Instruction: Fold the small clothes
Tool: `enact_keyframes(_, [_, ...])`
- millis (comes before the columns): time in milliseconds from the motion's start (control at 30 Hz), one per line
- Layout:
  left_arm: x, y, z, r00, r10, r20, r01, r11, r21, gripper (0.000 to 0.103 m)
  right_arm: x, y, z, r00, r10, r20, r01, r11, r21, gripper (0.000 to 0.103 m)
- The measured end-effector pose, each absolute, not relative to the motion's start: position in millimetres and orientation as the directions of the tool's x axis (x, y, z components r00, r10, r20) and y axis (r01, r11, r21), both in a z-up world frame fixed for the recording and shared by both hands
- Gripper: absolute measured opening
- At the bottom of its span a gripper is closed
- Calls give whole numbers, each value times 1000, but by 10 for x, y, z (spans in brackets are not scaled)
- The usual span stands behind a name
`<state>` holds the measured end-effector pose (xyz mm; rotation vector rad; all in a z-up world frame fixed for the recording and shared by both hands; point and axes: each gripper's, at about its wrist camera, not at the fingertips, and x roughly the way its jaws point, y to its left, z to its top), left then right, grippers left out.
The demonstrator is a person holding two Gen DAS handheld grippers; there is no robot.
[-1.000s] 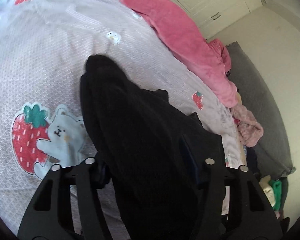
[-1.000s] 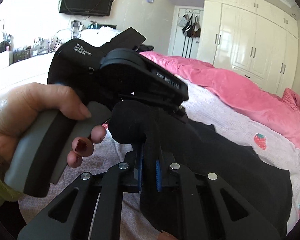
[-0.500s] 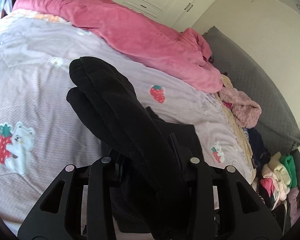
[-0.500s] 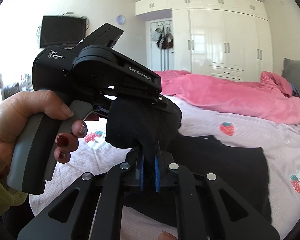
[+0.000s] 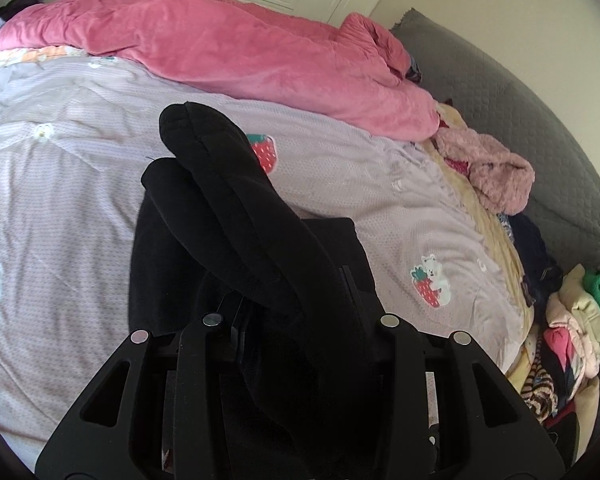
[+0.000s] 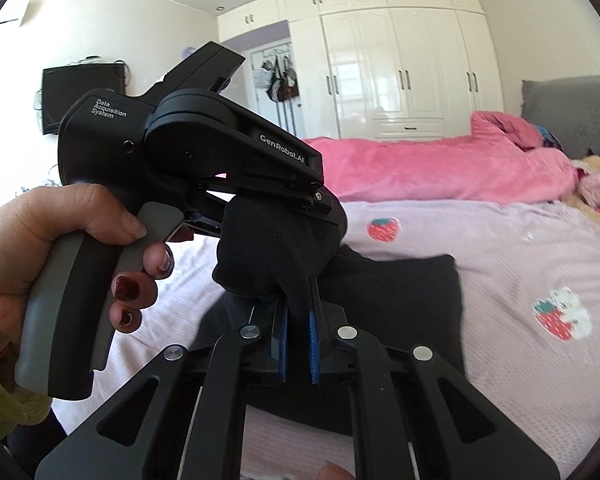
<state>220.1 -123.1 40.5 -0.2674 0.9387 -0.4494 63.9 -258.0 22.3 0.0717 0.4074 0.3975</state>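
Observation:
A black garment [image 5: 220,184] hangs folded over itself above the lilac bed sheet [image 5: 60,184]. My left gripper [image 5: 296,308] is shut on a thick bunch of it, and the cloth hides the fingertips. In the right wrist view my right gripper [image 6: 298,316] is shut on a thin fold of the same black garment [image 6: 400,292] between its blue pads [image 6: 313,344]. The rest of the garment lies flat on the sheet behind. A hand [image 6: 40,248] holds the left gripper [image 6: 324,216] just above and left of the right one.
A pink duvet [image 5: 240,52] lies along the far side of the bed. By the grey headboard [image 5: 500,92] are a fluffy pink garment [image 5: 496,172] and a pile of mixed clothes [image 5: 572,332]. White wardrobes [image 6: 400,72] and a wall screen [image 6: 80,96] stand behind.
Both grippers have carried the black garment across the bed towards the headboard side and rolled. The left jaws have narrowed on the cloth. More of the garment now lies flat.

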Motion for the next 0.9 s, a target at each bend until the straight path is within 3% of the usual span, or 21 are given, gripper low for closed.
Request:
enact_keyframes(133, [2223, -1410, 300, 491, -473, -732, 256, 881, -397, 30, 654, -2736, 135, 837, 375, -398, -334, 927, 170, 7])
enact_keyframes(200, [2220, -1474, 273, 486, -484, -728, 272, 875, -400, 47, 672, -2765, 81, 834, 367, -413, -322, 930, 176, 7])
enact_keyframes(333, [2129, -1497, 331, 488, -525, -697, 309, 851, -425, 60, 725, -2852, -61, 811, 345, -472, -280, 938, 203, 7])
enact_keyframes(600, [1872, -1171, 475, 588, -430, -685, 283, 903, -324, 60, 759, -3065, -286, 739, 379, -556, -227, 918, 324, 17])
enact_keyframes(900, [1699, -970, 73, 593, -307, -745, 266, 947, -178, 60, 523, -3393, -26, 735, 412, -538, -208, 893, 400, 36])
